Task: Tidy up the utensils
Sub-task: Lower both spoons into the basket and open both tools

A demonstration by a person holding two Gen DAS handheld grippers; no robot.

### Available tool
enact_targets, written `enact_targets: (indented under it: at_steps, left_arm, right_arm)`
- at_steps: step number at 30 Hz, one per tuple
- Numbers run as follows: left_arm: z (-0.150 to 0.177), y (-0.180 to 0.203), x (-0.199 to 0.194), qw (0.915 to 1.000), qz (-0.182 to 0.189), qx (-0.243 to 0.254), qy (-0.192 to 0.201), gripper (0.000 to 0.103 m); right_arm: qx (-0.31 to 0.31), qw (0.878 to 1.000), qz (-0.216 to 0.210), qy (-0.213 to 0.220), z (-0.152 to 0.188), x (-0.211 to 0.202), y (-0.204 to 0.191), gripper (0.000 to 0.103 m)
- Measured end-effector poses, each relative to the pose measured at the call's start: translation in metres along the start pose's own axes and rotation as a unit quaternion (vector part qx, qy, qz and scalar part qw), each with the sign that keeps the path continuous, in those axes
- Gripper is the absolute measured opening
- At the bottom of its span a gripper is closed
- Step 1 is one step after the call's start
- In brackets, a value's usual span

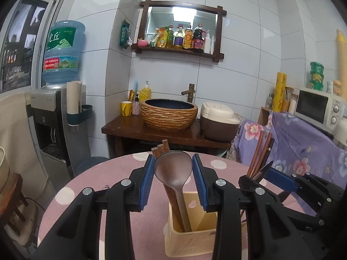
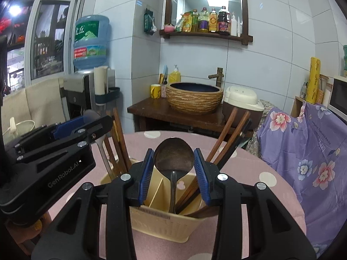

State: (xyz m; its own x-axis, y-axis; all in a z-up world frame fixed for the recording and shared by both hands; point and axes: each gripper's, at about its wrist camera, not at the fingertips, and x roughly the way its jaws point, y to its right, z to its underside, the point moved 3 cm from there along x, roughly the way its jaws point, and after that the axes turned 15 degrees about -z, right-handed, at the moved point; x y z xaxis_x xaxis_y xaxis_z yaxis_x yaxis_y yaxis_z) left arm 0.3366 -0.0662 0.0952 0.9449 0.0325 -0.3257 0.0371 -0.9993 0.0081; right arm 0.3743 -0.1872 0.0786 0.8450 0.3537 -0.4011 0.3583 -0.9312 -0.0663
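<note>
A cream utensil holder with compartments stands on the pink dotted table. In the left wrist view my left gripper is open around the bowl of a metal spoon that stands in the holder with brown chopsticks behind it. In the right wrist view my right gripper is open around a second metal spoon standing in another compartment beside several brown chopsticks. Neither pair of pads visibly presses its spoon. Each gripper shows at the edge of the other's view.
A wooden stand with a woven-look basin and a rice cooker is behind the table. A water dispenser stands to the left. A floral purple cloth and a microwave are to the right.
</note>
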Motion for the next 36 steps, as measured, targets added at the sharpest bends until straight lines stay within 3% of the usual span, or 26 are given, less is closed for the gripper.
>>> enact_targets:
  at_steps: [5,16,22,24,28,30,33,36]
  left_arm:
    - [0.011,0.008,0.004,0.9995,0.008,0.029,-0.012,0.036]
    - [0.032,-0.004,0.015,0.9981,0.014,0.019,-0.057,0.037]
    - [0.021,-0.019,-0.006,0.9995,0.002,0.006,-0.032,0.058]
    - [0.016,-0.026,-0.017,0.9998,-0.008,0.001,-0.017,0.066]
    - [0.012,-0.042,-0.04,0.9999,-0.012,-0.01,0.001,0.079]
    - [0.015,-0.051,-0.052,0.9997,-0.013,-0.021,0.006,0.092]
    - [0.023,-0.062,-0.069,0.9994,-0.014,-0.027,0.016,0.098]
    - [0.042,-0.071,-0.084,0.9996,-0.012,-0.022,0.014,0.098]
  right_arm:
    - [-0.006,1.0,0.002,-0.025,0.015,0.007,-0.002,0.038]
    - [-0.021,0.998,0.002,-0.057,0.038,0.015,-0.007,0.039]
    - [-0.023,0.999,-0.01,-0.044,0.038,0.003,-0.013,0.056]
    - [-0.024,0.999,-0.014,-0.038,0.036,-0.003,-0.017,0.057]
    - [-0.021,0.999,-0.028,-0.019,0.032,-0.021,-0.026,0.077]
    - [-0.02,0.999,-0.03,-0.007,0.031,-0.032,-0.031,0.079]
    - [-0.012,0.999,-0.034,0.002,0.036,-0.05,-0.034,0.095]
    - [0.0,0.999,-0.042,0.012,0.05,-0.073,-0.036,0.097]
